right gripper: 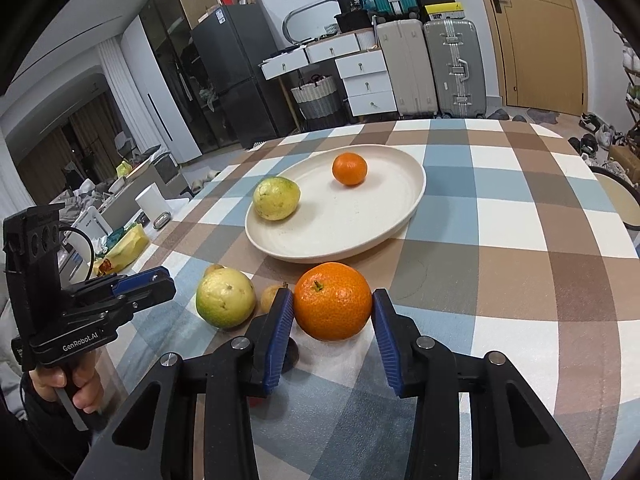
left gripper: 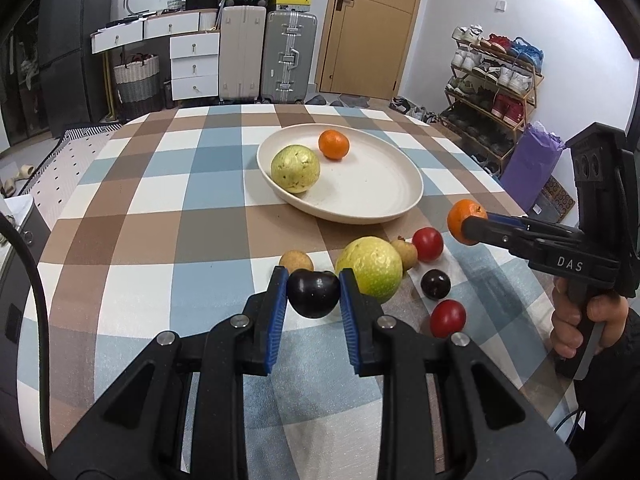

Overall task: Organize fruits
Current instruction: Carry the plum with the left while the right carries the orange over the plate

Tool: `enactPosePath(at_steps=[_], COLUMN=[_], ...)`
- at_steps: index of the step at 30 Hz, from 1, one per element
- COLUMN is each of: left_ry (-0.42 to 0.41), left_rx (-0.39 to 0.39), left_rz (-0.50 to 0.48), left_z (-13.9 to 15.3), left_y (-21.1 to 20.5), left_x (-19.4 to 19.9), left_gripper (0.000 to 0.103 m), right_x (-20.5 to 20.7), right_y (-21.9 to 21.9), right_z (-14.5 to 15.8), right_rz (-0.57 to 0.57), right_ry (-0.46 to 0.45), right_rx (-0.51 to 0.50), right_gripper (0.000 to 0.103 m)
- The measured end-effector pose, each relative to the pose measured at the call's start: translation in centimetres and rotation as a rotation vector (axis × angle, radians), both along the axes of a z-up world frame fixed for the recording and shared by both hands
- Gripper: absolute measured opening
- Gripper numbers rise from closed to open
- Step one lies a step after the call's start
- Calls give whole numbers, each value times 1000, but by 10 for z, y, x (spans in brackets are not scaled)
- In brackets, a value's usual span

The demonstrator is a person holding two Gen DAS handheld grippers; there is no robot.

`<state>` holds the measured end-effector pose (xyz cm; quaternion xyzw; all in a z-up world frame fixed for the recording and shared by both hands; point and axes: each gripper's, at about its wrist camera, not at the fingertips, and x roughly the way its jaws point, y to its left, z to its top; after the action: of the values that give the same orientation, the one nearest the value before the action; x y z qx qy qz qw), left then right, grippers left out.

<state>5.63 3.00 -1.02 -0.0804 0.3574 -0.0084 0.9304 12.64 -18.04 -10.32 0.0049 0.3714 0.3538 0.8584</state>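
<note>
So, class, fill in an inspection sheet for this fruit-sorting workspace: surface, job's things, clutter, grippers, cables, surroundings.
Surface: table under a checked tablecloth.
Job's things: cream plate holding a guava and a mandarin; beside the plate on the cloth, a second guava, two red fruits, a dark plum and small tan fruits.
Clutter: nothing seen on the table.
Grippers: left gripper shut on a dark plum; right gripper shut on a mandarin.
Cables: black cable at the left gripper.
Surroundings: suitcases, drawers, door, shoe rack, fridge.
</note>
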Motion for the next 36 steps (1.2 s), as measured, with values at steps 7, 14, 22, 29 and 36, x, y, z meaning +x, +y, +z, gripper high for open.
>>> enactPosePath(at_steps=[7, 14, 22, 29, 36], left_ry=[-40, -86, -104, -105, -91], left_rx=[18, 24, 26, 19, 23], left_rz=[-1, -10, -13, -18, -23], left_z=[16, 32, 38, 35, 26], left_y=[-4, -6, -8, -10, -8], left_x=[7, 24, 48, 79, 106], left_gripper=[23, 23, 23, 23, 23], right_x=[-2, 1, 11, 30, 48], right_y=[-2, 0, 5, 6, 13], right_z=[16, 34, 47, 48, 50], right_rz=[-2, 18, 42, 39, 41], right_ry=[-39, -89, -124, -116, -116], right_rx=[26, 38, 26, 43, 62], right_gripper=[41, 41, 41, 41, 41])
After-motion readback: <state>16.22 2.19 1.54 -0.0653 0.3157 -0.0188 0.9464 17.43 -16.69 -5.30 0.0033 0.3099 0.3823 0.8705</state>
